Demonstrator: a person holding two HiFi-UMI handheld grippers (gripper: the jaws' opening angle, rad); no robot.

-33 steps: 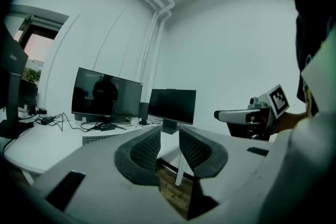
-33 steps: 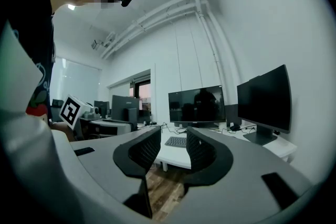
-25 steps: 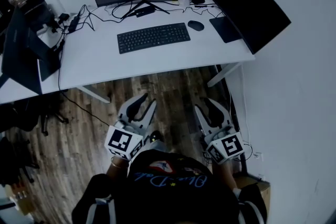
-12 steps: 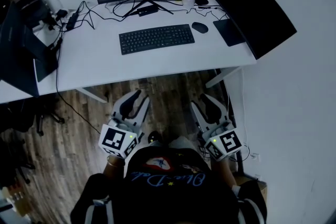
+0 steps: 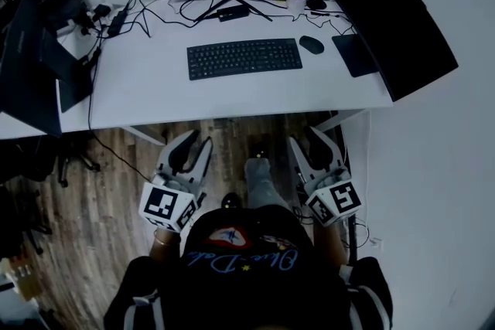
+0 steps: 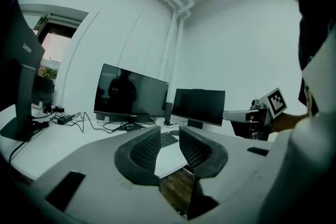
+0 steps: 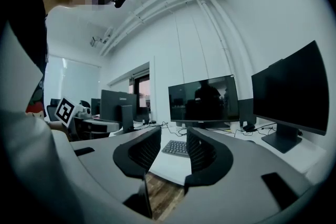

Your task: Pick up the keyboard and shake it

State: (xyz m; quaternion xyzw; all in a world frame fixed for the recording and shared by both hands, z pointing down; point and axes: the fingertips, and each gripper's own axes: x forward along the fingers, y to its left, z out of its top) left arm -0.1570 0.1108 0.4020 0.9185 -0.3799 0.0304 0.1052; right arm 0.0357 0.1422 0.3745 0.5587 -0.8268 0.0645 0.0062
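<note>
Nothing of the task is done yet. The left hand-held gripper (image 5: pixel 195 143) is held open over the wooden floor (image 5: pixel 116 197), short of the desk (image 5: pixel 155 89), and nothing is gripped by it. The black keyboard (image 5: pixel 244 58) lies flat on the white desk, untouched, with a mouse (image 5: pixel 312 45) near its right end. The right hand-held gripper (image 5: pixel 307 139) is open and empty too. The keyboard has to be reached, picked up and shaken. No box or bin is seen.

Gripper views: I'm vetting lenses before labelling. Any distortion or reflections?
Left gripper view: fisheye bending, dark corners, a figure's silhouette reflected in the middle monitor. Right gripper view: same bending, same reflection in the middle monitor. Head view: dim, keyboard sharp.
</note>
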